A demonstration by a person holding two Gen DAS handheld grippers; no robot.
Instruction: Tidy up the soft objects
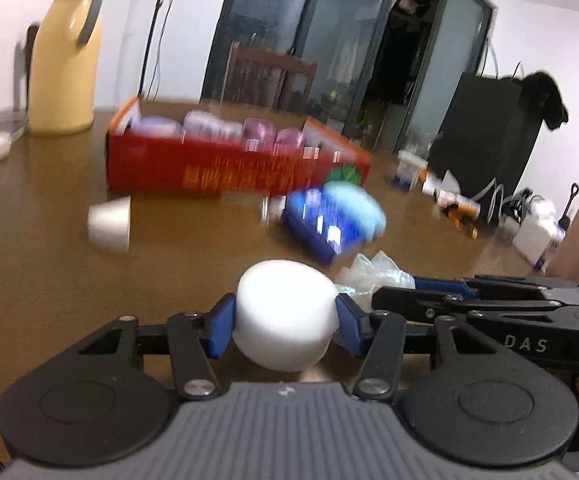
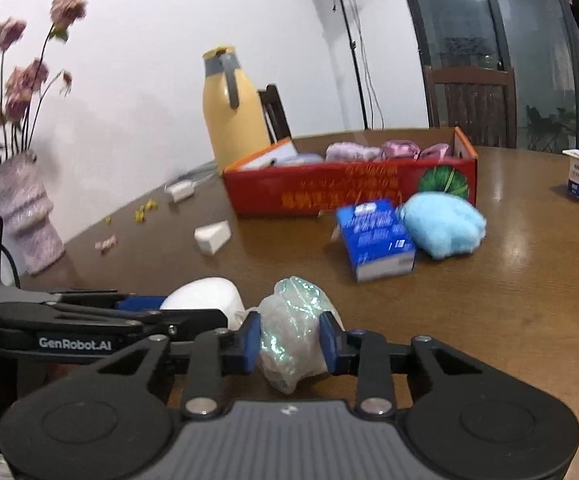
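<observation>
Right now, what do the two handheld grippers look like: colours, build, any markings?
Both match. The left gripper and right gripper have black scissor-style linkage arms with silver pivot bolts, blue finger pads, two round black discs and a grey ribbed body bearing a small white logo. White lettering "GenRobot.AI" shows on the left gripper's side, "DAS" on the right's. No sleeves or cables visible.

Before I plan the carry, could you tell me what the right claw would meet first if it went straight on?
Probably the blue carton; it lies just beyond the iridescent bundle held in the right claw, though depth is unclear.
</observation>
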